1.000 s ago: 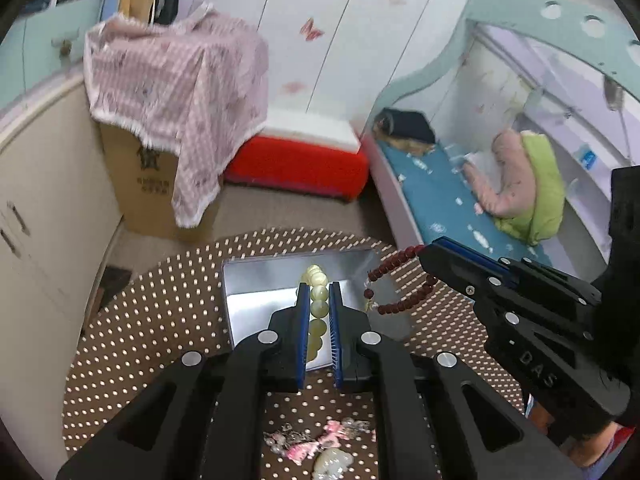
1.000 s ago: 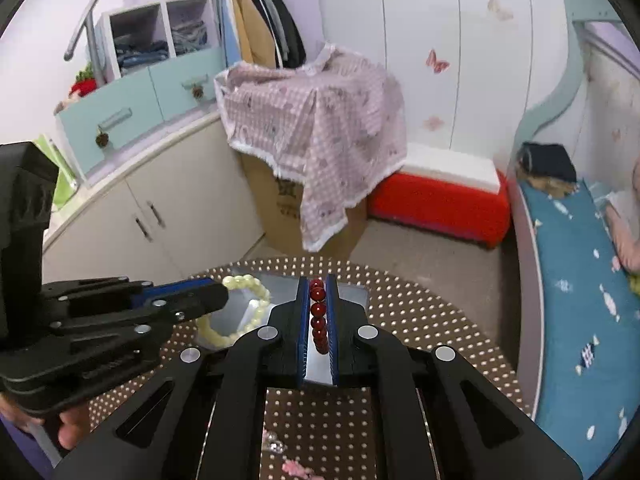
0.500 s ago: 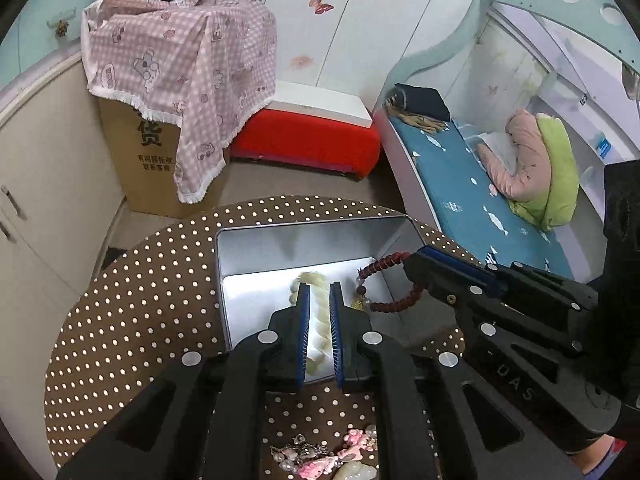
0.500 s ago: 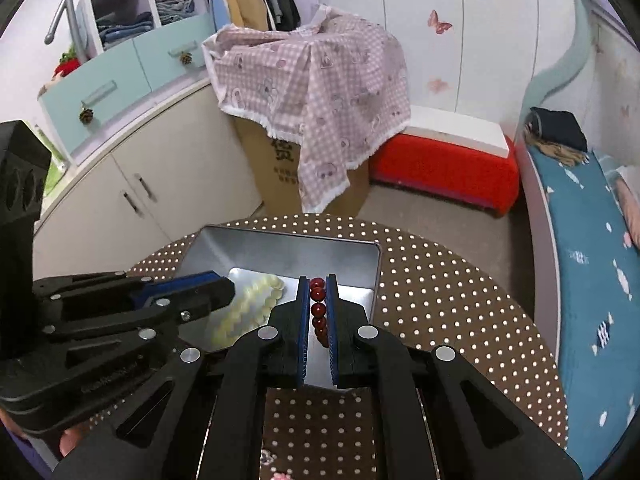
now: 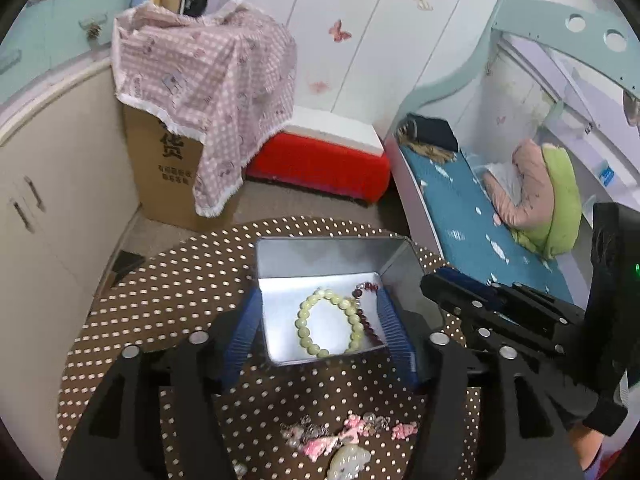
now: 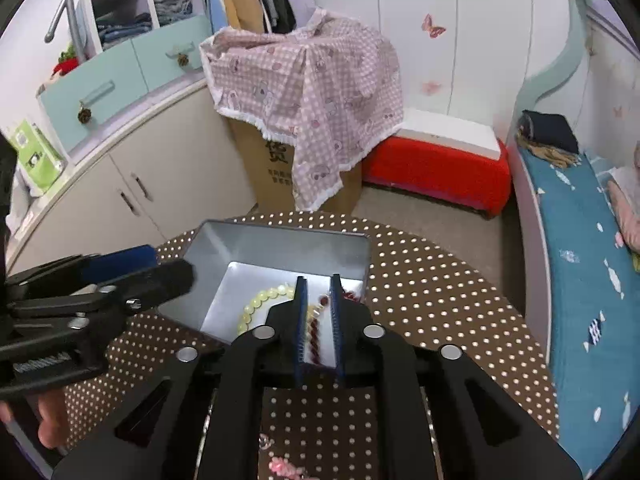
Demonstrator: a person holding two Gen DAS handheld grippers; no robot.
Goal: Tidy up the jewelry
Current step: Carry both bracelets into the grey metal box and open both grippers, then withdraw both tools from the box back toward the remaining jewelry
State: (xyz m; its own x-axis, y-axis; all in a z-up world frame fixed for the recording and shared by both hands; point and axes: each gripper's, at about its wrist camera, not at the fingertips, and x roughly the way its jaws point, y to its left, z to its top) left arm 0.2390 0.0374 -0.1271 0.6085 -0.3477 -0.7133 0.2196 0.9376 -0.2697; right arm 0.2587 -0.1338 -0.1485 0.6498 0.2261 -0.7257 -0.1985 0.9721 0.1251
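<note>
A silver tin box stands open on the polka-dot round table. Inside lie a pale green bead bracelet and a dark red bead bracelet. My left gripper is wide open, its blue pads straddling the box's near end. My right gripper is open over the box's near right corner, with the red bracelet lying loose between the jaws. The right gripper also shows in the left wrist view, and the left gripper in the right wrist view.
Pink and white trinkets lie on the brown dotted tablecloth in front of the box. Behind the table are a cloth-covered cardboard box, a red storage box, cabinets on the left and a bed on the right.
Both grippers lowered over the box and opened. The green bracelet left the left gripper and the red bracelet left the right gripper; both now lie inside the tin.
</note>
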